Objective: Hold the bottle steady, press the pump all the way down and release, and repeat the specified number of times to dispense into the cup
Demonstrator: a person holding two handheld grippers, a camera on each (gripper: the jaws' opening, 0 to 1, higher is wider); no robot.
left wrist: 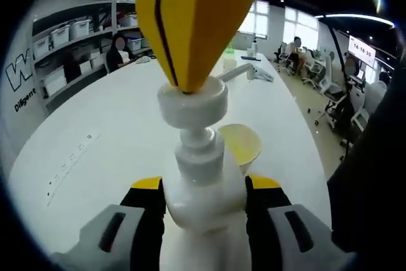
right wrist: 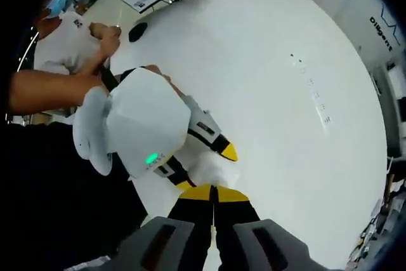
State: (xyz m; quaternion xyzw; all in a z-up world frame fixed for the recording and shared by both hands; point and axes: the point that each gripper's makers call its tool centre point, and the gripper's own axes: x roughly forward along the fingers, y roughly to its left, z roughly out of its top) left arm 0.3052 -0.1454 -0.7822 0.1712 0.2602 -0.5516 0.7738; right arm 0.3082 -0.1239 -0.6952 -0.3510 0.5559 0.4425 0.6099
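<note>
Squarely clamped: left gripper (left wrist: 204,202) pinching white pump bottle (left wrist: 204,198) at the shoulder, jaws either side. Right gripper (right wrist: 214,190), jaws pressed together, yellow tips down on the pump head (left wrist: 192,101) (seen in left gripper view as a yellow wedge). Spout pointing away over yellow cup (left wrist: 242,143) just behind the bottle on the white table (left wrist: 114,118); cup contents not discernible. Bottle body cut off below.
</note>
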